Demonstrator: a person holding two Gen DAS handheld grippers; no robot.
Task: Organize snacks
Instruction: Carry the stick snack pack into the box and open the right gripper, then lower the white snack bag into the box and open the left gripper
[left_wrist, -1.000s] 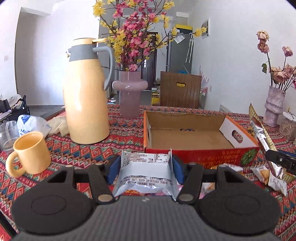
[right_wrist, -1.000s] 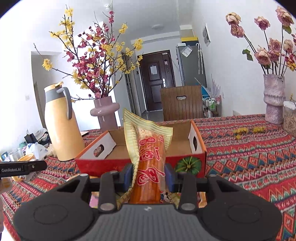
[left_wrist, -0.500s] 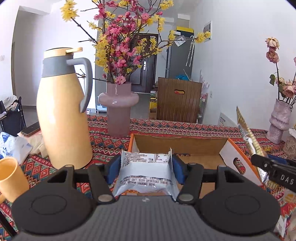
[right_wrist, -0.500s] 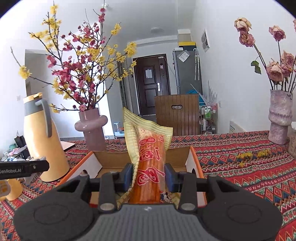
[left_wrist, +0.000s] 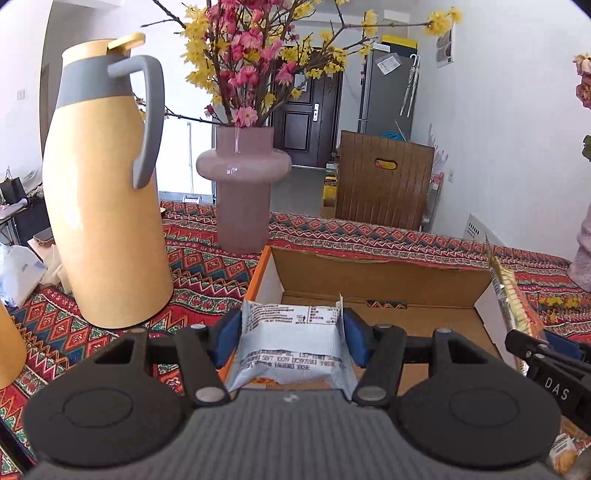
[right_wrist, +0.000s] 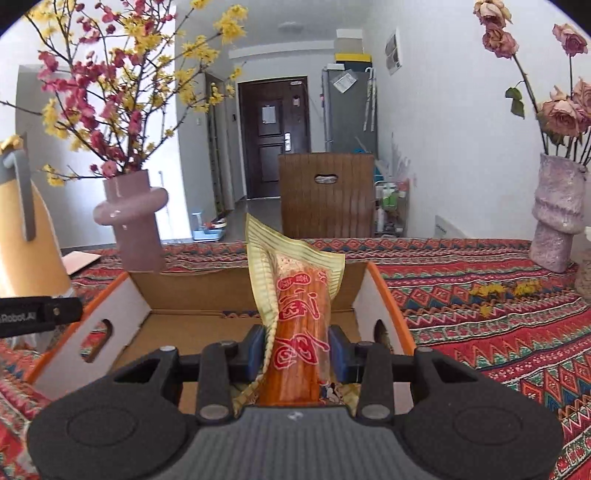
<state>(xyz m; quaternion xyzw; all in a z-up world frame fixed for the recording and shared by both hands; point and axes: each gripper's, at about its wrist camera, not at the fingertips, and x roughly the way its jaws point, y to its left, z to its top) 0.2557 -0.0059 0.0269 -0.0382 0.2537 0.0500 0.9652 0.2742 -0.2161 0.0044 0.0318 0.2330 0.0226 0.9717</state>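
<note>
Each gripper is matte black plastic with a ribbed grey body filling the bottom of its own view. On the left gripper (left_wrist: 293, 334), two broad rounded black plates flank the middle, each embossed with a shallow oval ring; angled black link bars run forward from them, pinned with round silver screws, and triangular cut-outs open beside the bars. The pads (left_wrist: 226, 338) on the fingers are blue. A small pale logo sits on the ribbed body. The right gripper (right_wrist: 297, 352) has the same build: black plates, silver screws, blue pads (right_wrist: 255, 350). Its side, seen from the left wrist, bears white letters "DAS"; the left one's side reads "Robot.AI"
</note>
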